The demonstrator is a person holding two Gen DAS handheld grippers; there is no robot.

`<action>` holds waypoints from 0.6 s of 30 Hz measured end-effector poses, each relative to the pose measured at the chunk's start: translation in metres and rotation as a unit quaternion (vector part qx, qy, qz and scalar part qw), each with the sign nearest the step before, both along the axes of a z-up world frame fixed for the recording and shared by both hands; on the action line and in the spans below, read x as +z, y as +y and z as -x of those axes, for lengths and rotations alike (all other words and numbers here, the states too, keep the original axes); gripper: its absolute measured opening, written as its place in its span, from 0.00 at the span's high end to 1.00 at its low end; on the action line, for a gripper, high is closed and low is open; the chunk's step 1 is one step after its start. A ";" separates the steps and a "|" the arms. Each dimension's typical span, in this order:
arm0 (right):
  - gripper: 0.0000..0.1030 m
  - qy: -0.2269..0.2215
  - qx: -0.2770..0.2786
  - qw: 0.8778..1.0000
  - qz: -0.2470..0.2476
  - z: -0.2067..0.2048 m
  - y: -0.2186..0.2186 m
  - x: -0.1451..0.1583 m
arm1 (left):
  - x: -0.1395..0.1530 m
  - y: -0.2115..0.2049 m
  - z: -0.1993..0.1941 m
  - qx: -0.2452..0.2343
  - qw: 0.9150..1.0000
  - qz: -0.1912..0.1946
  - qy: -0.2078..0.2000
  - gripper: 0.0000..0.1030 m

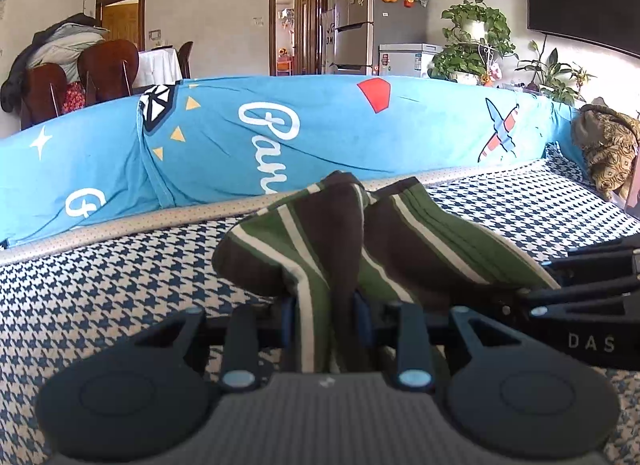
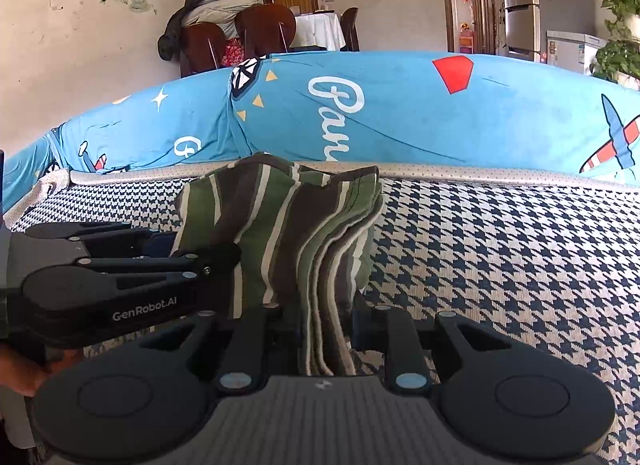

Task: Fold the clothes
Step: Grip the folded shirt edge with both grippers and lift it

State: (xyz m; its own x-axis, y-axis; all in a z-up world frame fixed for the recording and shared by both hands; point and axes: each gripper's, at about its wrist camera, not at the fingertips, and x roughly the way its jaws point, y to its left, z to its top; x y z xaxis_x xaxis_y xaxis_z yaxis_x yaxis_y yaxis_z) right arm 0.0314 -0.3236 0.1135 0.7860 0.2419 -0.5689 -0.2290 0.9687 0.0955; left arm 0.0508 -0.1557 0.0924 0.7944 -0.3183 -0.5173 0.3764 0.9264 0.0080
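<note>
A garment striped in green, brown and white [image 1: 320, 233] is folded into a thick bundle of several layers over the sofa seat. My left gripper [image 1: 326, 311] is shut on its near edge, with the cloth pinched between the blue pads [image 1: 362, 317]. My right gripper [image 2: 326, 323] is shut on the stacked layer edges of the same garment [image 2: 280, 225]. The two grippers hold it side by side. The right gripper [image 1: 560, 289] enters the left wrist view from the right. The left gripper [image 2: 200, 253] enters the right wrist view from the left.
The seat wears a blue-and-white houndstooth cover [image 2: 500, 265]. A blue printed cover [image 1: 280, 129] drapes the backrest behind the garment. A brown patterned cushion [image 1: 608, 153] lies at the seat's right end. A hand [image 2: 16, 377] shows behind the left gripper. Chairs, a fridge and plants stand beyond the sofa.
</note>
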 end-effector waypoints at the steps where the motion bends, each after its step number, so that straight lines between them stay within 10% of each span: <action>1: 0.78 -0.004 -0.001 1.000 -0.001 0.000 0.002 0.002 | 0.002 0.001 0.000 0.003 1.000 0.002 -0.002 0.72; 18: 0.78 -0.058 -0.007 0.998 -0.011 -0.007 0.028 0.023 | 0.029 0.019 -0.009 0.039 0.998 0.006 -0.050 0.73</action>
State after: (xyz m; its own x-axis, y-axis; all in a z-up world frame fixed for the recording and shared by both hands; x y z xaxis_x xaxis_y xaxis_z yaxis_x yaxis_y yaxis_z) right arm 0.0384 -0.2954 0.1360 0.8501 0.2413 -0.4682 -0.2260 0.9700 0.0896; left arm 0.0593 -0.1366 0.1219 0.8646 -0.2591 -0.4306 0.3005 0.9533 0.0299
